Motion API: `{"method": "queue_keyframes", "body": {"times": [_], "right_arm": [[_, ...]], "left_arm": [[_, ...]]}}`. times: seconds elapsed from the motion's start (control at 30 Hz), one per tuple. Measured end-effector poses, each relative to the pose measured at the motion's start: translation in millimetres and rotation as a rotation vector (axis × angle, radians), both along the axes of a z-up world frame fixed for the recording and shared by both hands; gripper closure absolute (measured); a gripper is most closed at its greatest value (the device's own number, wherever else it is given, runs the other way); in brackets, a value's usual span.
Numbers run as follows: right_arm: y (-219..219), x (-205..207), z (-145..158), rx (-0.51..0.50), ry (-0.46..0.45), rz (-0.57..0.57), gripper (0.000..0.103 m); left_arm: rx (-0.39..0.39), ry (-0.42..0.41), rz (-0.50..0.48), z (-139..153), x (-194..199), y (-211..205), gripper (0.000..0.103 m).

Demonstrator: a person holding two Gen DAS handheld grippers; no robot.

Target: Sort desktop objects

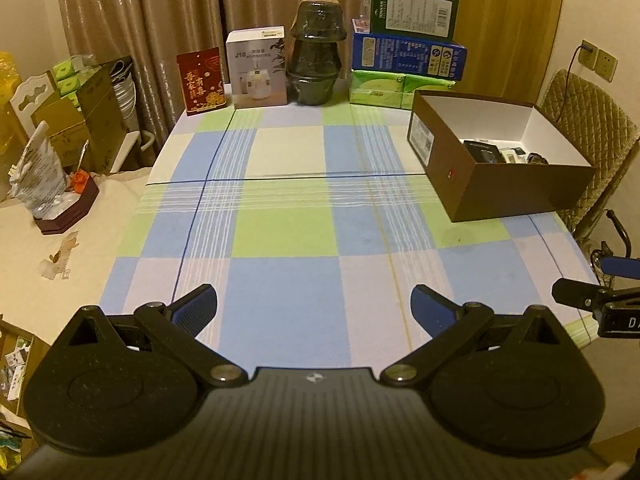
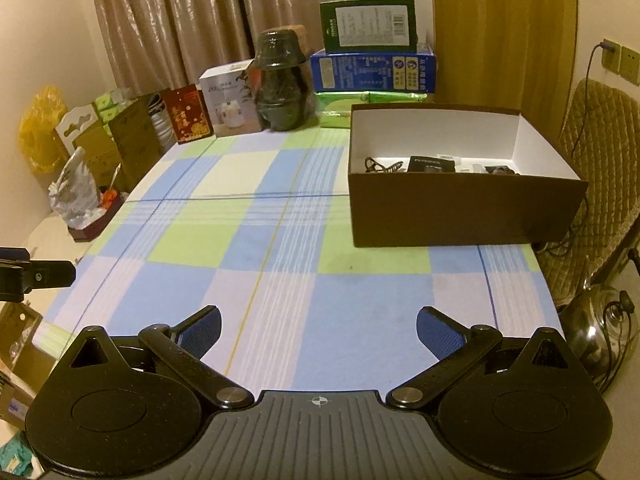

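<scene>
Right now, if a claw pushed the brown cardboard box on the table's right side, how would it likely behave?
The brown cardboard box would probably slide, not tip: it sits low and wide on the checked tablecloth. It is likely light, holding only a few small items. Its open, thin walls may flex if squeezed.

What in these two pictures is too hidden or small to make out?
- Brown box contents: both views, near wall hides most; small dark items unidentifiable.
- Green packs: left view, box corner and blue carton cover them.
- Carton print: too small.
- Kettle: right view, edge-distorted.
</scene>
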State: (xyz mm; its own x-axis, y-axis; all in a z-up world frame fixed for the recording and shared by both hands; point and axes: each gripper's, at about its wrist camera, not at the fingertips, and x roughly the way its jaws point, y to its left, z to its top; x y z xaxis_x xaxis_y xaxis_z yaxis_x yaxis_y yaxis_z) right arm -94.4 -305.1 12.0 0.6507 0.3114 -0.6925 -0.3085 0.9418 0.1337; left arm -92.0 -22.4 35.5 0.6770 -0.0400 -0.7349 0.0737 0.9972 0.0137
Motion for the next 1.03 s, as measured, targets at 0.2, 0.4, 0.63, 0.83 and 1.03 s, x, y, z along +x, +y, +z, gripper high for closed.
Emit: {"method": "queue_keyframes", "body": {"times": [0.2,0.4,0.63,0.83,1.03], "right_arm": [[2.1,-0.6,-4.3,-0.011,0.008,0.0,0.002],[0.1,0.4,-6.1,-0.011,0.013,0.003,0.002],[-5.2,1.9,-8.2,-0.008,0.019,-0.002,0.002],[-10.0,2.8,-8.8,-0.005,0.021,-0.009,0.002],[-13.7,4.7,-9.0,-0.004,0.024,-0.015,0.002]], "left_arm": [[0.007,0.016,0.008,-6.4,-2.6,1.2,0.001],[0.01,0.024,0.003,-9.8,-4.7,-2.1,0.001],[0.012,0.024,0.002,-10.4,-3.9,-4.8,0.001],[0.013,0.02,-0.007,-10.1,-1.4,-13.3,0.001],[0.02,0.022,-0.017,-11.1,1.9,-18.7,0.001]]}}
